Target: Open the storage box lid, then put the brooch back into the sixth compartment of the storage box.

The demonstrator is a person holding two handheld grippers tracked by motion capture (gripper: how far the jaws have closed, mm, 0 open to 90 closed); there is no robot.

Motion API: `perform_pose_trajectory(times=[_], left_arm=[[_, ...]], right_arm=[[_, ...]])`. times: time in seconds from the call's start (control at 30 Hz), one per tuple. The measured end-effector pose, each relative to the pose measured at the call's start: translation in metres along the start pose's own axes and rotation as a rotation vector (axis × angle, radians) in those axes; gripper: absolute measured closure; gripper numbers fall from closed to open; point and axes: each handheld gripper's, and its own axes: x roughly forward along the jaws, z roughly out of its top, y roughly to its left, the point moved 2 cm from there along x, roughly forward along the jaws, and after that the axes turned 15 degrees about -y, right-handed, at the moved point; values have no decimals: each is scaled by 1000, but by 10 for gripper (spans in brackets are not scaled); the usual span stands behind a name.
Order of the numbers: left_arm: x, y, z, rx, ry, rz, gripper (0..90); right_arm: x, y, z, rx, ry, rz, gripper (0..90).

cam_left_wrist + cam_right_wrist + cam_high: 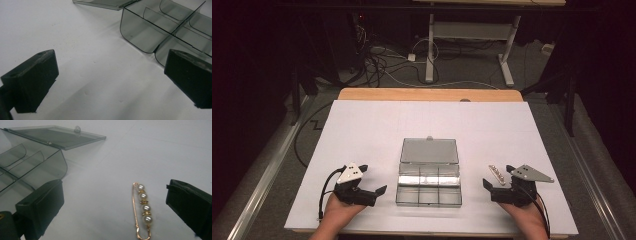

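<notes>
A smoky clear plastic compartment box point(429, 190) lies in the middle of the white table with its lid point(429, 150) folded back flat; its compartments look empty. A gold pin with several pearls point(497, 173) rests on the table just right of the box. My left gripper point(373, 179) stands open left of the box with nothing between its jaws. In the left gripper view the gripper point(110, 65) faces the box's corner point(140, 37). My right gripper point(498, 177) is open by the pin. In the right gripper view the pin point(143, 207) lies untouched between the wide jaws of the gripper point(115, 192), with the box point(37, 167) and lid point(60, 136) at left.
A white sheet point(377, 125) covers the table, with a wooden edge point(427, 94) at the far side. Beyond it, a desk frame point(430, 55) and cables point(377, 60) sit on the dark floor. Bare white surface lies around the box on all sides.
</notes>
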Motion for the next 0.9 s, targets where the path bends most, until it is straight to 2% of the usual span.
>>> perform_pose_trajectory(times=[0.17,0.5,0.67,0.9], left_arm=[[0,3,-1,-34,-15,-11,0],[-2,3,-1,-30,-34,-25,0],[-1,2,-1,-24,-36,-40,0],[-2,2,-1,-20,-42,-51,0]], right_arm=[[-3,-10,1,6,-3,-18,43],[-4,-22,2,2,16,-49,179],[0,-26,2,9,32,-48,292],[7,-31,-1,36,60,-40,518]])
